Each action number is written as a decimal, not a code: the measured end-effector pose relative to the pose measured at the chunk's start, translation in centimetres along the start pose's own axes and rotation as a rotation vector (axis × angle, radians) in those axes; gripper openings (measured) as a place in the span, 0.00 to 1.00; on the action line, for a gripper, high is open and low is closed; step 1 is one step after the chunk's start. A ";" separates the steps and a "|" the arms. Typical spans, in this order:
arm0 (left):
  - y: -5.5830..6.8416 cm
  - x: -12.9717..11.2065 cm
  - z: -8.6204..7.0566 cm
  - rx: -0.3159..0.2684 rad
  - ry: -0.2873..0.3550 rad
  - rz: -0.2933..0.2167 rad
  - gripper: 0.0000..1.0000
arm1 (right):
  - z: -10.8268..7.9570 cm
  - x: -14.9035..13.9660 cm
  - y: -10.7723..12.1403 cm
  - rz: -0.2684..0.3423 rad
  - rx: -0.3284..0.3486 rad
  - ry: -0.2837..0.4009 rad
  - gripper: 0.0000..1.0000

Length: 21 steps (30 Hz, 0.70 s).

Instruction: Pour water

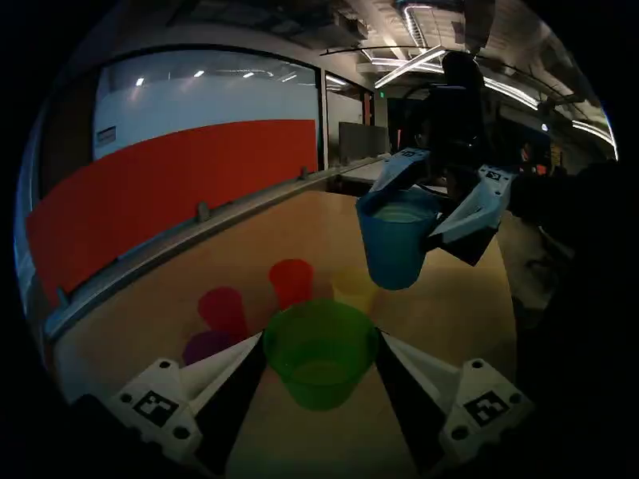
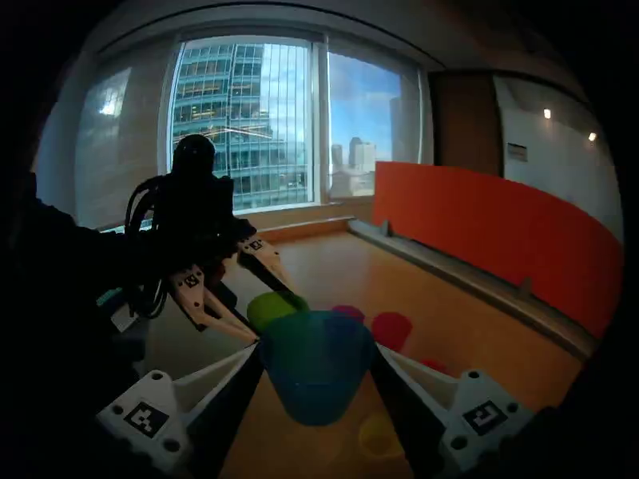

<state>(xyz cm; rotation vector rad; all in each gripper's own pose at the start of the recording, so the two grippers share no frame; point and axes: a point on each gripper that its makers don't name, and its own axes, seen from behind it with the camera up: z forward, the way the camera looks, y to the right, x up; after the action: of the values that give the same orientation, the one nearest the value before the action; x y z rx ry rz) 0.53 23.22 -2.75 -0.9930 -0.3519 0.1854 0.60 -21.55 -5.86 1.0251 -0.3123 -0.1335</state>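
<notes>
My left gripper (image 1: 319,359) is shut on a green cup (image 1: 321,361), held upright over the wooden table (image 1: 455,307); a little liquid shows at its bottom. Farther off, the right gripper (image 1: 415,227) holds a blue cup (image 1: 395,238) filled with water, raised above the table and roughly level. In the right gripper view, my right gripper (image 2: 317,367) is shut on the blue cup (image 2: 317,369), and the left gripper (image 2: 240,295) with the green cup (image 2: 271,308) is just beyond it.
A red cup (image 1: 291,281), a yellow cup (image 1: 353,286), a magenta cup (image 1: 223,311) and a purple cup (image 1: 206,346) stand on the table. An orange partition wall (image 1: 176,184) runs along the table's far edge. A person's dark sleeve (image 1: 575,263) is at the right.
</notes>
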 end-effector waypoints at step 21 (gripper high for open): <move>1.0 -6.2 2.4 -0.056 -0.191 0.037 0.89 | 2.9 -8.0 -0.4 -0.069 0.048 -0.213 0.92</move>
<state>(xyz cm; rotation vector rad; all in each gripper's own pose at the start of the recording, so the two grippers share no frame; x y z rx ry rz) -6.15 23.75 -3.68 -1.0403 -0.5158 0.3070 -7.93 -22.10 -6.35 1.0718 -0.4750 -0.3001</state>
